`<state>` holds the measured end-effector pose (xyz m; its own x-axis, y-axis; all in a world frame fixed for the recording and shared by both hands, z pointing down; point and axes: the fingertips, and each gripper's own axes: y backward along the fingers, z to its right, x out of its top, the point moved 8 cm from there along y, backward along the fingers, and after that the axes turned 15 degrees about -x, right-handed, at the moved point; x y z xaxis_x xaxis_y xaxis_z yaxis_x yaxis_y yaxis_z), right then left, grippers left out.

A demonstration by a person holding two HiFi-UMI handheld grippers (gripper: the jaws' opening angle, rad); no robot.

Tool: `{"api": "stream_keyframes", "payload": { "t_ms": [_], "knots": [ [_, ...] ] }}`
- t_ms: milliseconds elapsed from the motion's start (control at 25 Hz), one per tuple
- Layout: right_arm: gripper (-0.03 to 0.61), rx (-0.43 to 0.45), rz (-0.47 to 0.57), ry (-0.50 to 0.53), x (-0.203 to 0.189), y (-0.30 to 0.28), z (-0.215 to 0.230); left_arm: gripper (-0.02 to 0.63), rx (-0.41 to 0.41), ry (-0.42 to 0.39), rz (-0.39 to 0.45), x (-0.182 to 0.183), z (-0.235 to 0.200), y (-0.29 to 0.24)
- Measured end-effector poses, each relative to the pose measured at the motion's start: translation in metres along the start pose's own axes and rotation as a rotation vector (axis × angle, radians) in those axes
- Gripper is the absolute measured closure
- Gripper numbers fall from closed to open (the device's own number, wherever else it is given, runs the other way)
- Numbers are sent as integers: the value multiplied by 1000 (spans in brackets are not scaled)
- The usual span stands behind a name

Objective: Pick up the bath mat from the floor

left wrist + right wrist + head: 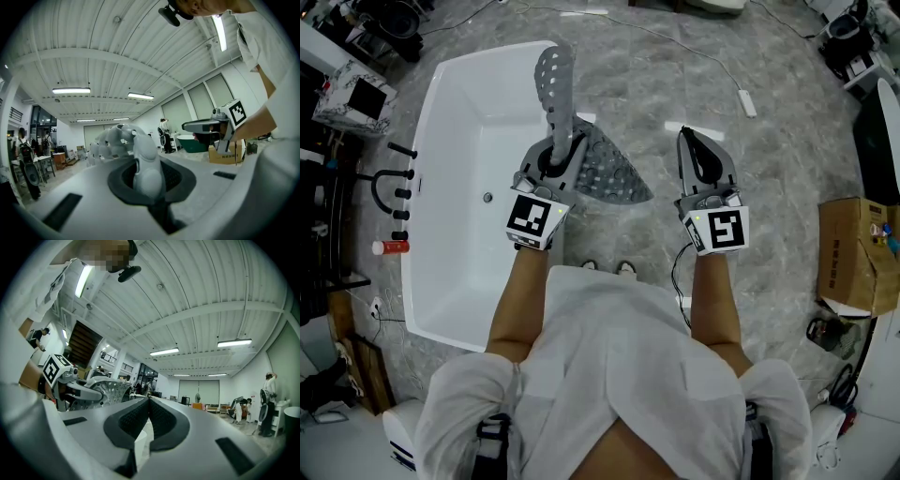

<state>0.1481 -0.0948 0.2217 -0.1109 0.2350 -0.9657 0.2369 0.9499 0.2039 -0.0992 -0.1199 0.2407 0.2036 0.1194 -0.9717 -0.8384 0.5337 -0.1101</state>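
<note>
My left gripper [559, 150] is pinched tight on the bath mat [614, 173]. My right gripper [687, 139] is closed on nothing. The mat hangs up off the floor, beside the white tub [469, 122]. It is floppy and held by one spot, so it could slip and fall.

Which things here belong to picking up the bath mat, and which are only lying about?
Job in hand: bath mat, held in the left gripper; right gripper, shut and empty.

Lying about: bathtub, cardboard box, red bottle, power strip.
</note>
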Motion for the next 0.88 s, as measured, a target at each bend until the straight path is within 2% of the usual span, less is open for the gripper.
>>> {"api": "stream_keyframes", "payload": {
  "t_ms": [560, 760, 880],
  "knots": [
    [552, 2, 31, 9, 14, 1, 3, 589, 1, 3, 3, 6, 3, 3],
    [552, -1, 44, 4, 16, 6, 9, 589, 25, 67, -5, 7, 10, 3],
    [552, -1, 48, 3, 21, 3, 7, 589, 27, 64, 2, 13, 6, 4]
  ]
}}
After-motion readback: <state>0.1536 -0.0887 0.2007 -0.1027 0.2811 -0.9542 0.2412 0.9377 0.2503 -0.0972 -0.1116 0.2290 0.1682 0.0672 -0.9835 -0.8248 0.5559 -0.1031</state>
